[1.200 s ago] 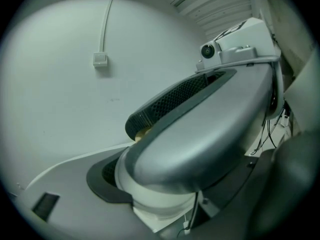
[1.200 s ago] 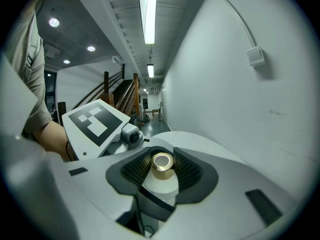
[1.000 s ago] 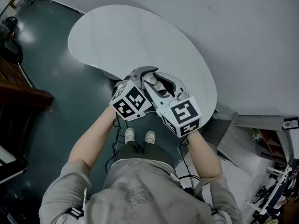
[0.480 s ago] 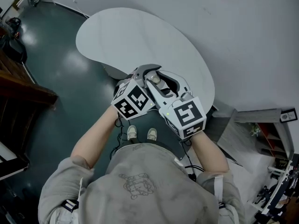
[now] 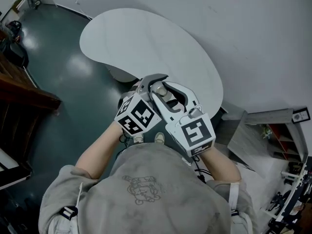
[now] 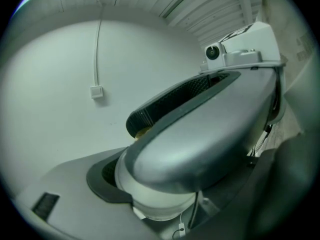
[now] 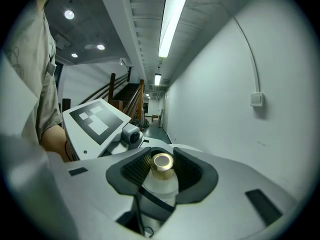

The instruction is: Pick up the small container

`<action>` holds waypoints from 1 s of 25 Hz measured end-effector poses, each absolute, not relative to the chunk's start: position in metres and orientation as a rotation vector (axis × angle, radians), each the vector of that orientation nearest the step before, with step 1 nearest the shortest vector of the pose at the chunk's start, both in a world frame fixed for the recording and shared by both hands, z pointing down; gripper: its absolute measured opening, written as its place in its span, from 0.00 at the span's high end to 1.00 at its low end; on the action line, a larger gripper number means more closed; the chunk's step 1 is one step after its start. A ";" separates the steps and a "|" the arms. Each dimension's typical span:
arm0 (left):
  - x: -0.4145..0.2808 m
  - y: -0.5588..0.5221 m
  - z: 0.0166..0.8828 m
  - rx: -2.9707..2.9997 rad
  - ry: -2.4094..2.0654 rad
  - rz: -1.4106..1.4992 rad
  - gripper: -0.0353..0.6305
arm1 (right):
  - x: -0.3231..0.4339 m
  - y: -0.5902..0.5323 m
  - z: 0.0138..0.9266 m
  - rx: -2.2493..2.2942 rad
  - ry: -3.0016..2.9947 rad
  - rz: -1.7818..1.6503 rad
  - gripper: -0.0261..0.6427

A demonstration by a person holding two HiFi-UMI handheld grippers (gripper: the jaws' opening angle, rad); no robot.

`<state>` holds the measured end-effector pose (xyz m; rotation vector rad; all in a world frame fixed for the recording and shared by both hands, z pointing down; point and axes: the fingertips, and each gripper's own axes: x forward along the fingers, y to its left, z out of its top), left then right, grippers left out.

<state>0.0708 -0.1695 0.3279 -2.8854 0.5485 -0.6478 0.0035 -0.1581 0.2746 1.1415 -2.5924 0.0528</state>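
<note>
- Small container (image 7: 161, 163), with a gold cap and a pale frosted body, is off the white table (image 5: 146, 43). It is held in the air in front of the person's chest, beside the table's near edge.
- Right gripper (image 7: 162, 170) has its two dark pads closed on the cap and upper part of the small container.
- Left gripper (image 6: 160, 199) appears closed on the pale body lower down, crossing the right gripper, so both seem to hold it.
- I judge the pick-up as done: nothing supports the container from below. What may be left is only to carry it or set it somewhere.
- Compared with one second ago, the grip looks the same. Both grippers sit a little nearer to the person's body, and the shirt now hides most of the shoes.
</note>
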 end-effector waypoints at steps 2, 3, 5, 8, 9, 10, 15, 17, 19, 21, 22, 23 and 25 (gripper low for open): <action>0.071 -0.162 0.330 -2.876 0.541 -0.654 0.43 | 0.004 -0.151 0.277 1.147 -2.591 0.056 0.75; 0.072 -0.158 0.331 -2.878 0.536 -0.656 0.43 | 0.005 -0.147 0.278 1.148 -2.590 0.059 0.75; 0.072 -0.153 0.335 -2.879 0.530 -0.667 0.43 | 0.006 -0.143 0.281 1.146 -2.591 0.071 0.75; 0.071 -0.149 0.344 -2.880 0.531 -0.700 0.43 | 0.006 -0.140 0.290 1.136 -2.598 0.108 0.75; 0.070 -0.148 0.348 -2.886 0.531 -0.712 0.43 | 0.006 -0.139 0.293 1.131 -2.600 0.122 0.75; 0.070 -0.146 0.352 -2.893 0.530 -0.725 0.43 | 0.006 -0.138 0.297 1.125 -2.600 0.135 0.75; 0.067 -0.140 0.369 -2.903 0.531 -0.776 0.43 | 0.005 -0.134 0.313 1.105 -2.594 0.186 0.75; 0.068 -0.138 0.374 -2.899 0.528 -0.787 0.43 | 0.007 -0.133 0.318 1.103 -2.590 0.199 0.75; 0.070 -0.137 0.377 -2.903 0.525 -0.788 0.43 | 0.009 -0.132 0.321 1.098 -2.584 0.210 0.75; 0.071 -0.137 0.378 -2.910 0.527 -0.783 0.43 | 0.009 -0.131 0.322 1.093 -2.581 0.214 0.75; 0.071 -0.136 0.379 -2.913 0.529 -0.782 0.43 | 0.009 -0.131 0.323 1.091 -2.580 0.216 0.75; 0.071 -0.135 0.381 -2.915 0.531 -0.784 0.43 | 0.009 -0.130 0.325 1.089 -2.579 0.220 0.75; 0.072 -0.134 0.384 -2.918 0.531 -0.791 0.43 | 0.011 -0.129 0.329 1.086 -2.575 0.232 0.75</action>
